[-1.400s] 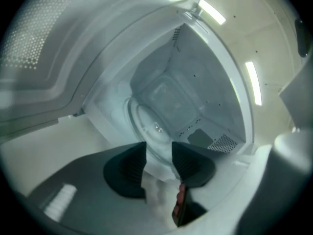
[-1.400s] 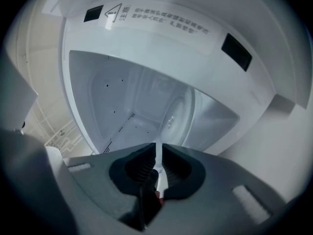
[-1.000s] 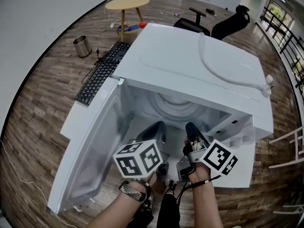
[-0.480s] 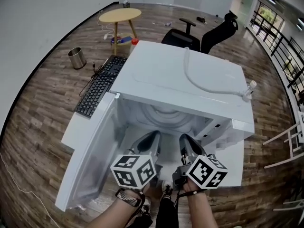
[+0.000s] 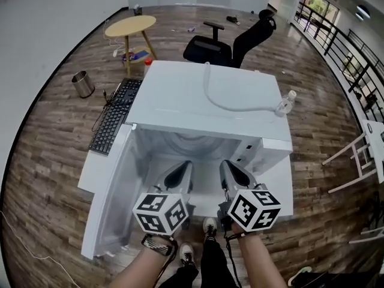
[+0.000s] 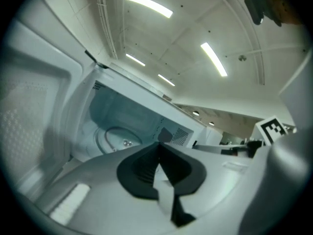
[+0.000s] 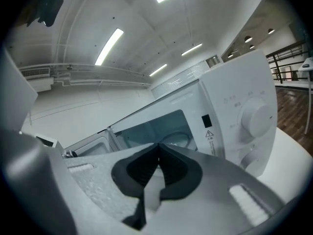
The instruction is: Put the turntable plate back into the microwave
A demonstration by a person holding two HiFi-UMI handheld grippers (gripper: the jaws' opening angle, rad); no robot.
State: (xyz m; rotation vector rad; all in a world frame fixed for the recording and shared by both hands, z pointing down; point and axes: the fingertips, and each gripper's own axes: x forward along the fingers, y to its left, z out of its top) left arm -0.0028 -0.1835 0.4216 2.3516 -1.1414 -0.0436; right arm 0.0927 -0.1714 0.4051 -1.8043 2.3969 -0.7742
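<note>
Turntable plate (image 5: pixel 195 141) sits inside the microwave (image 5: pixel 210 95), so I judge the placing done; only the open door (image 5: pixel 111 203) is left. My left gripper (image 5: pixel 180 174) and right gripper (image 5: pixel 231 173) are clenched on nothing, just outside the cavity. Only the right gripper view shows the dials (image 7: pixel 257 117).

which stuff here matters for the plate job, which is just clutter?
Job: microwave, its open door, plate inside, left gripper, right gripper.
Clutter: keyboard, bin, round table, chair, bottle, hose.
</note>
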